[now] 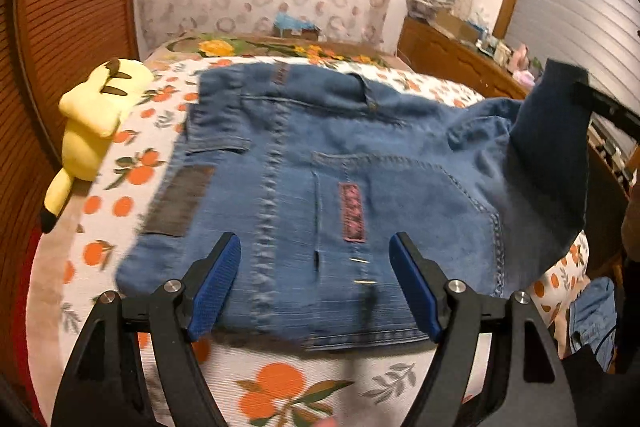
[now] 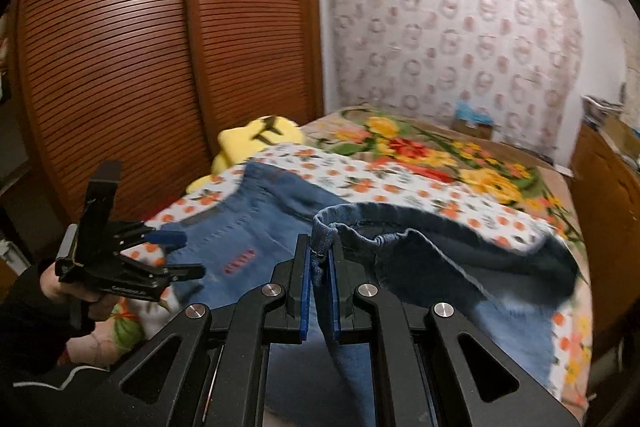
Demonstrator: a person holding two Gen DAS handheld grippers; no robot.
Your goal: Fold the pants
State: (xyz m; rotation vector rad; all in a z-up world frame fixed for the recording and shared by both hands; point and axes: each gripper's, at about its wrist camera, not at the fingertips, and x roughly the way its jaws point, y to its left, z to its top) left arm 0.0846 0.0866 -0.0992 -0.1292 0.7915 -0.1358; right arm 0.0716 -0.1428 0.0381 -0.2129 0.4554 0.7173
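one right gripper [image 2: 319, 263] clamps the pants [image 1: 320, 163]

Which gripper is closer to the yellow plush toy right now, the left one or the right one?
Left. The left gripper hovers open over the jeans, on the side where the yellow plush toy lies. The right gripper is clamped on the hem at the jeans' opposite side.

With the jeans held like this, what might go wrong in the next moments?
1. The right tool pinches only the hem edge of the lifted leg; the denim looks heavy, so it may slip out.
2. The left tool is open above the jeans and holds nothing, so a pull on the leg may drag or wrinkle the flat part.
3. The yellow plush lies close beside the jeans; the swinging leg may catch it.
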